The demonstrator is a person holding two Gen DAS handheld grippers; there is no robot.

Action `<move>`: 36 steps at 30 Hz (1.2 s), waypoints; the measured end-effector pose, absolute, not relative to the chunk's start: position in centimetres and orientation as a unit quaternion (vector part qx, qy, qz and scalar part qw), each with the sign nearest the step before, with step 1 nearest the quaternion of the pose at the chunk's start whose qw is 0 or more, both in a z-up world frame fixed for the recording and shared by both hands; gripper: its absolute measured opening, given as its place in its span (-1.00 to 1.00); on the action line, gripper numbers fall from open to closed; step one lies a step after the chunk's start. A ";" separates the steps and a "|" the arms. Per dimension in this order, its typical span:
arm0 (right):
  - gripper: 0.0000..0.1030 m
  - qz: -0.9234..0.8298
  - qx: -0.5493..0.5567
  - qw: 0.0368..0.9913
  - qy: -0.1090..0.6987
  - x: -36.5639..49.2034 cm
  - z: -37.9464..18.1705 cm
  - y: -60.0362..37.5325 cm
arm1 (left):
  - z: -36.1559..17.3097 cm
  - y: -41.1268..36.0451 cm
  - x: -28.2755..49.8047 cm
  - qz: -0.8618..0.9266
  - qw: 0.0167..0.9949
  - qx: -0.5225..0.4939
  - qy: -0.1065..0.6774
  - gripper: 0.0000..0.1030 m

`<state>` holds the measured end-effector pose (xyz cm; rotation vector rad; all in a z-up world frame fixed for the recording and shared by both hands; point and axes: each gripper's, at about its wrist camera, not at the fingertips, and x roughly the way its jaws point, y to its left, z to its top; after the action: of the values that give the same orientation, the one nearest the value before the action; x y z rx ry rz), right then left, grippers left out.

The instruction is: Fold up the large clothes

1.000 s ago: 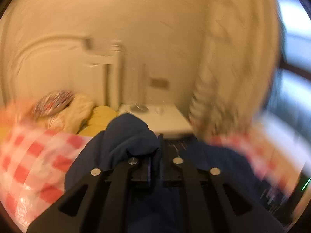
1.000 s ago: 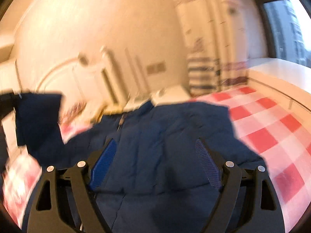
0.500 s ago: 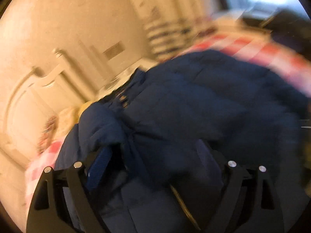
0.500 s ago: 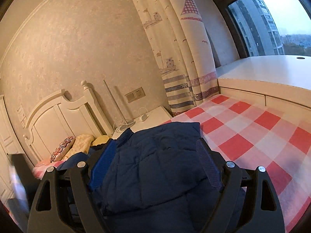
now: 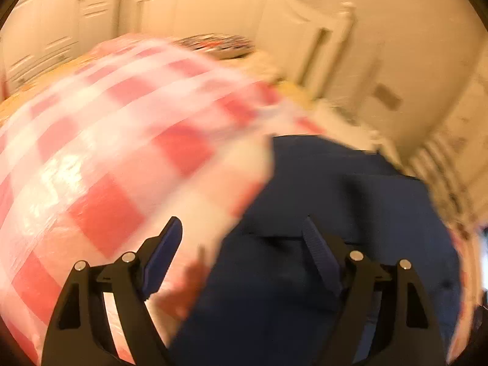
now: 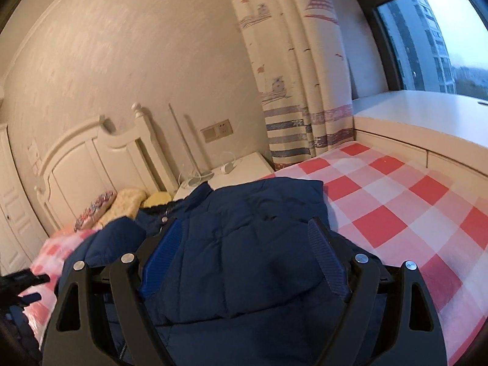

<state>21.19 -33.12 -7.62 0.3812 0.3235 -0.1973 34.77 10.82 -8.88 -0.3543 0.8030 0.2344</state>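
A dark blue puffer jacket (image 6: pixel 253 244) lies on the red and white checked bed cover (image 6: pixel 396 207), with its sides folded over the middle. My right gripper (image 6: pixel 244 231) is open and empty, held just above the jacket's middle. In the blurred left wrist view the jacket (image 5: pixel 335 213) fills the lower right. My left gripper (image 5: pixel 241 235) is open and empty over the jacket's left edge and the checked cover (image 5: pixel 106 152). The left gripper also shows at the far left of the right wrist view (image 6: pixel 18 283).
A white headboard (image 6: pixel 91 158) with pillows (image 6: pixel 122 204) stands at the head of the bed. A white nightstand (image 6: pixel 241 167) with a cable sits beside it. A patterned curtain (image 6: pixel 292 76) and a white window ledge (image 6: pixel 421 116) are on the right.
My left gripper let go of the blue sleeve, opened, and swung left to the jacket's edge. The sleeve now lies folded across the jacket. The right gripper stayed open above it.
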 end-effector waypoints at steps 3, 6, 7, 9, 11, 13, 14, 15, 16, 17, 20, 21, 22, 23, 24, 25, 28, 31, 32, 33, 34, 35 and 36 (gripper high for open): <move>0.58 -0.095 0.182 0.964 0.167 21.5 -7.8 -32.9 | -11.1 10.6 35.9 0.113 0.898 -0.152 0.397 0.55; 0.58 -0.096 0.169 0.966 0.173 21.7 -7.7 -32.4 | -11.4 11.2 36.2 0.103 0.900 -0.167 0.389 0.58; 0.58 -0.094 0.159 0.967 0.174 21.8 -7.6 -32.0 | -11.5 11.1 36.1 0.097 0.900 -0.174 0.388 0.58; 0.58 -0.064 0.122 0.974 0.182 22.3 -7.2 -30.0 | -11.5 12.0 35.4 0.088 0.903 -0.195 0.372 0.58; 0.58 -0.019 0.083 0.978 0.191 22.6 -6.7 -27.6 | -11.0 12.9 33.0 0.086 0.907 -0.213 0.355 0.62; 0.58 0.045 -0.007 0.979 0.198 23.0 -6.0 -22.7 | -10.8 13.3 32.5 0.088 0.909 -0.227 0.338 0.68; 0.58 0.065 -0.038 0.977 0.201 23.1 -6.0 -21.0 | -10.6 13.4 32.2 0.091 0.910 -0.230 0.333 0.69; 0.58 0.099 -0.088 0.969 0.210 23.4 -5.9 -18.3 | -10.4 13.4 32.0 0.093 0.911 -0.231 0.329 0.72; 0.58 0.123 -0.122 0.960 0.218 23.8 -5.9 -16.2 | -10.3 13.5 32.0 0.095 0.911 -0.232 0.328 0.73; 0.58 0.149 -0.155 0.950 0.228 24.3 -6.1 -14.1 | -10.2 13.4 31.8 0.094 0.910 -0.233 0.329 0.73; 0.55 0.191 -0.200 0.929 0.247 25.9 -6.3 -10.0 | -10.1 13.4 31.6 0.095 0.910 -0.232 0.330 0.74; 0.55 0.197 -0.211 0.925 0.248 26.8 -6.3 -8.9 | -10.1 13.4 31.5 0.095 0.910 -0.231 0.331 0.74; 0.55 0.206 -0.217 0.919 0.256 27.5 -6.6 -8.1 | -10.1 13.4 31.6 0.095 0.910 -0.231 0.332 0.75; 0.55 0.222 -0.225 0.906 0.281 28.7 -7.2 -7.1 | -10.1 13.4 31.6 0.093 0.909 -0.232 0.333 0.77; 0.55 0.225 -0.235 0.899 0.293 29.3 -7.8 -6.5 | -10.2 13.4 31.6 0.093 0.909 -0.233 0.333 0.77; 0.56 0.220 -0.250 0.893 0.301 29.9 -8.4 -6.1 | -10.3 13.4 31.7 0.092 0.908 -0.234 0.334 0.78; 0.47 0.216 -0.258 0.884 0.324 31.3 -9.9 -6.0 | -10.4 13.4 31.8 0.091 0.907 -0.236 0.338 0.78; -0.14 0.252 -0.174 0.896 0.322 31.7 -8.6 -8.8 | -10.5 13.4 31.8 0.089 0.906 -0.238 0.339 0.78; -0.28 0.262 -0.135 0.902 0.315 31.6 -7.7 -10.1 | -10.5 13.4 31.8 0.089 0.906 -0.238 0.339 0.78; -0.47 0.263 -0.084 0.914 0.299 31.4 -6.4 -12.2 | -10.5 13.5 31.8 0.089 0.906 -0.239 0.339 0.78; -0.50 0.255 -0.046 0.923 0.286 31.2 -5.5 -13.9 | -10.5 13.5 31.7 0.088 0.905 -0.240 0.340 0.78; -0.51 0.238 0.005 0.932 0.273 31.1 -4.6 -16.3 | -10.5 13.5 31.7 0.088 0.905 -0.240 0.340 0.78; -0.51 0.211 0.078 0.938 0.262 31.2 -4.0 -19.6 | -10.5 13.5 31.7 0.089 0.905 -0.241 0.340 0.78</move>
<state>31.17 -19.59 -3.98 0.1592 0.5348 0.4313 31.70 13.50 -10.51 -0.4972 0.7023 0.1829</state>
